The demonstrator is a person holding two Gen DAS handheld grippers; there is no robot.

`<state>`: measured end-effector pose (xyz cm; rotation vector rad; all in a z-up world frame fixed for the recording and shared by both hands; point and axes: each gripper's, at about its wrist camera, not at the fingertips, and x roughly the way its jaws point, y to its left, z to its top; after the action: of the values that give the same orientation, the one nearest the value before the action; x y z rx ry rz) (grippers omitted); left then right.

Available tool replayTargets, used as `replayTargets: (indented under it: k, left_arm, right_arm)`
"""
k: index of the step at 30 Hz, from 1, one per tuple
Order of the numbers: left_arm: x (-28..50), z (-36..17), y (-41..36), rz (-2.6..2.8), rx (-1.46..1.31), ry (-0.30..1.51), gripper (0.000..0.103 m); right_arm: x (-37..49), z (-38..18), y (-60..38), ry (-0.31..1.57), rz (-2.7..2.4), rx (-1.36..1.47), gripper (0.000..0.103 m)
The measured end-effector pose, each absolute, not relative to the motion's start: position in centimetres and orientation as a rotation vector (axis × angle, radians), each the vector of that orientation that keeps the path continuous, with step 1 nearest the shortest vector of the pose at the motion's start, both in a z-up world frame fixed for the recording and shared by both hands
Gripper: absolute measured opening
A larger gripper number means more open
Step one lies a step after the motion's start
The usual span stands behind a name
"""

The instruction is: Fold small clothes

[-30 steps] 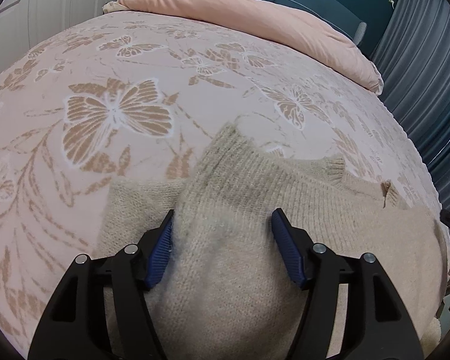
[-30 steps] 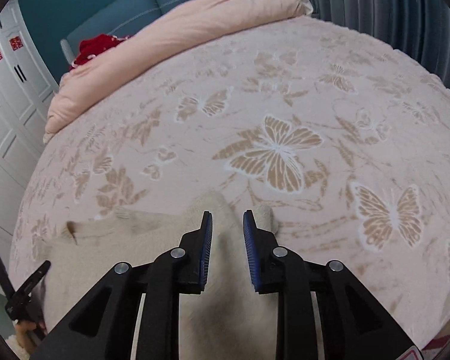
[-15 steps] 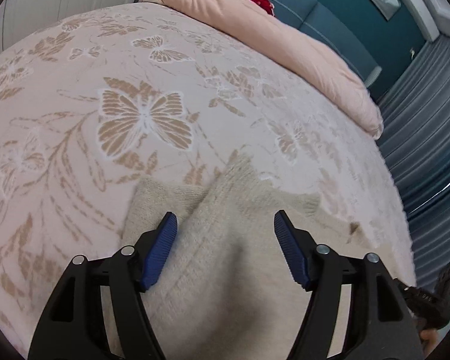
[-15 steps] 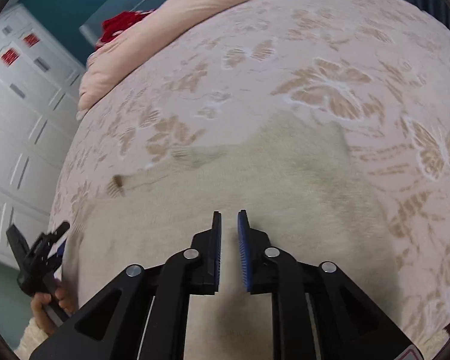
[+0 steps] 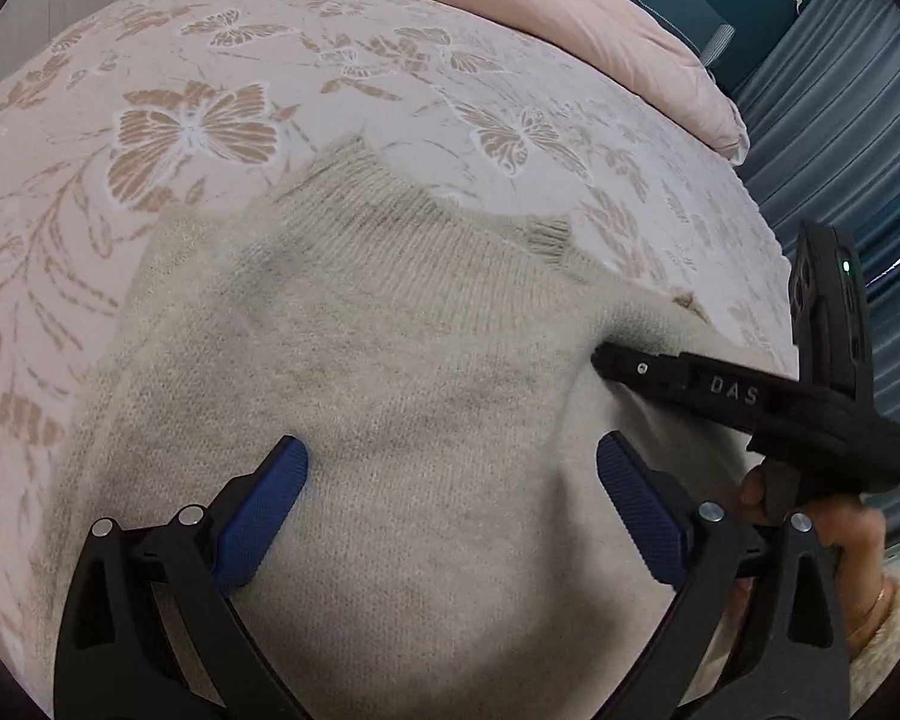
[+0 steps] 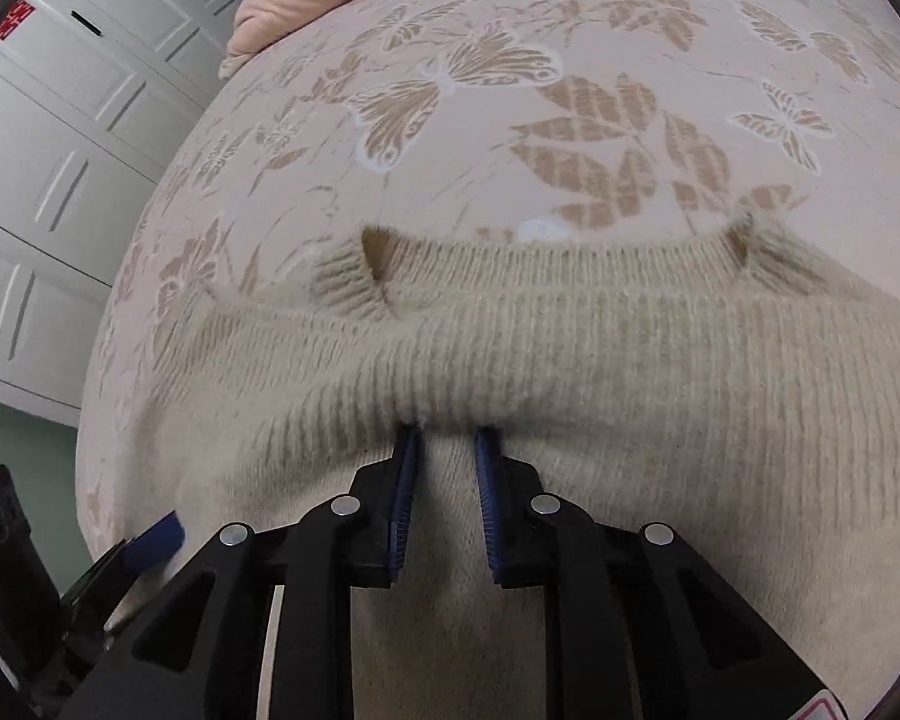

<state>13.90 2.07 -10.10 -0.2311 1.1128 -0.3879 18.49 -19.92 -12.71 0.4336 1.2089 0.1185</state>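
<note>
I saw a fuzzy, matt knit sweater, ribbed along its hem. The bedspread looked like soft, matt cloth with a raised butterfly pattern. My left gripper was matt black plastic with textured blue pads and shiny metal pins.

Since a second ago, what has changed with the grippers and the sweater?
The left hand-held gripper is opening wide over the beige sweater, nothing pinched. The right hand-held gripper has swung in low, its nearly closed tips digging into a ribbed fold; whether it grips is unclear. The sweater remains on the butterfly bedspread.
</note>
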Motion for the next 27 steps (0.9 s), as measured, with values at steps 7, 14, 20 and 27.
replayTargets:
  k: [7,14,20,27]
  left_arm:
    - [13.9,-9.9,4.7,-0.336,-0.285,1.090,0.095]
    - [15.2,-7.0,5.1,-0.316,-0.304,1.013,0.095]
    - [18.4,-10.6,4.9,-0.213,-0.152,1.110,0.094]
    - [14.5,-7.1,5.8,-0.198,-0.211,1.031,0.095]
  right_arm:
    - [13.2,-9.6,-20.8,1.150,0.120,0.388,0.013]
    - [7.4,-7.7,-25.6,1.046,0.060,0.517,0.017]
    - [5.6,-9.5,-30.1,1.102,-0.141,0.464,0.000]
    - [0.1,-7.5,-33.3,0.996,-0.258,0.432,0.024]
